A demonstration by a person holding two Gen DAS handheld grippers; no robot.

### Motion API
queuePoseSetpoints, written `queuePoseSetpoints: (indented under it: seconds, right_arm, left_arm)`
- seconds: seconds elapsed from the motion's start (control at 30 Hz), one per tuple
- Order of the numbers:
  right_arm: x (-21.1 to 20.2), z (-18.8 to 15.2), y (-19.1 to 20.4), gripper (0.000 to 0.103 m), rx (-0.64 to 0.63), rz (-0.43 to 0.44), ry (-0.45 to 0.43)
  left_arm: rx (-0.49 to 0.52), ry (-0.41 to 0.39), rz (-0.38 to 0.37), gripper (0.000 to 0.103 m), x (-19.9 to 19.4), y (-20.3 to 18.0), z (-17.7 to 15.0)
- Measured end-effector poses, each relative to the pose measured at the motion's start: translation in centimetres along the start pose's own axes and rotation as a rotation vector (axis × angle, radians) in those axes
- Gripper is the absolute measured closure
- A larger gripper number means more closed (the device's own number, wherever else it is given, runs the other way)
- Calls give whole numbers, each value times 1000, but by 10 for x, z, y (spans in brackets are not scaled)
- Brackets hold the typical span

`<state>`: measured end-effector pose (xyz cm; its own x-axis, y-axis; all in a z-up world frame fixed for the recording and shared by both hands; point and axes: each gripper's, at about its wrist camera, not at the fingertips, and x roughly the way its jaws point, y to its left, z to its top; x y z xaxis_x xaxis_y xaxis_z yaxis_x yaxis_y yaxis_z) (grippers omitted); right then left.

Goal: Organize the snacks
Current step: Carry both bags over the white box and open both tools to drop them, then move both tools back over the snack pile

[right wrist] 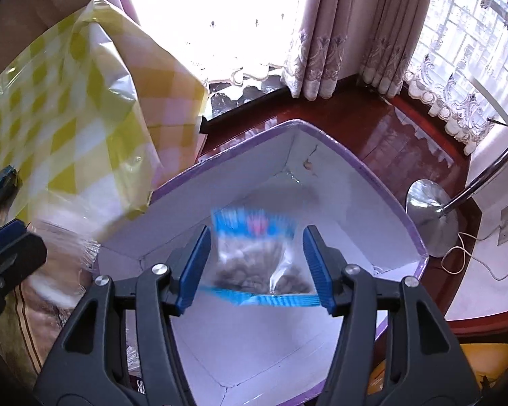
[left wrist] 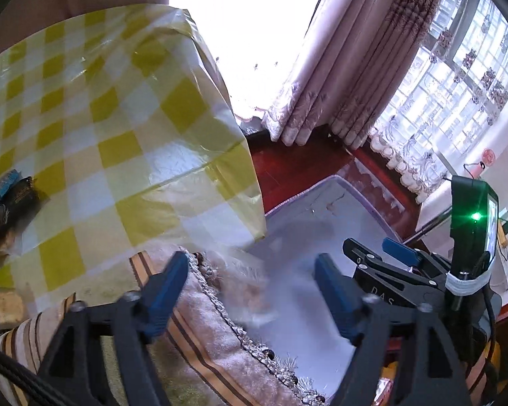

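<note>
My right claw point(right wrist: 257, 264) is spread wide, blurry blue snack bag point(right wrist: 254, 253) loose between its fingers, over the white box point(right wrist: 338, 155). Left claw point(left wrist: 254, 287) is wide apart too, holding nothing.

- The left tongs point(left wrist: 252, 291) have their blue fingers point(left wrist: 166, 291) spread wide apart, with nothing gripped between them.
- The right tongs point(right wrist: 257, 267) are also parted, their blue fingers point(right wrist: 316, 267) standing clear of each other and angled downward.
- From the left wrist view, the right tongs point(left wrist: 376, 257) sit just beside and ahead on the right.
</note>
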<state>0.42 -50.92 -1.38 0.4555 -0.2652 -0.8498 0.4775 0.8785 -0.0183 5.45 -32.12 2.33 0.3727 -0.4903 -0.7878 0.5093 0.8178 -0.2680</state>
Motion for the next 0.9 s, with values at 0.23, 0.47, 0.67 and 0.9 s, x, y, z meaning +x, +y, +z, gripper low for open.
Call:
queuePoseSetpoints:
  seconds: [0.23, 0.47, 0.67, 0.9]
  right_arm:
    - [-10, -2, 10, 25, -24, -12, -31]
    - [-25, -5, 18, 14, -46, -19, -106]
    - [-35, -5, 28, 13, -66, 53, -170]
    - [-42, -9, 65, 13, -116, 187, -126]
  left_arm:
    - [-27, -32, 58, 22, -5, 11, 0]
    - [-42, -146, 105, 22, -37, 33, -5]
    - [-101, -148, 197, 22, -64, 76, -21]
    - [-198, -194, 306, 22, -104, 129, -52]
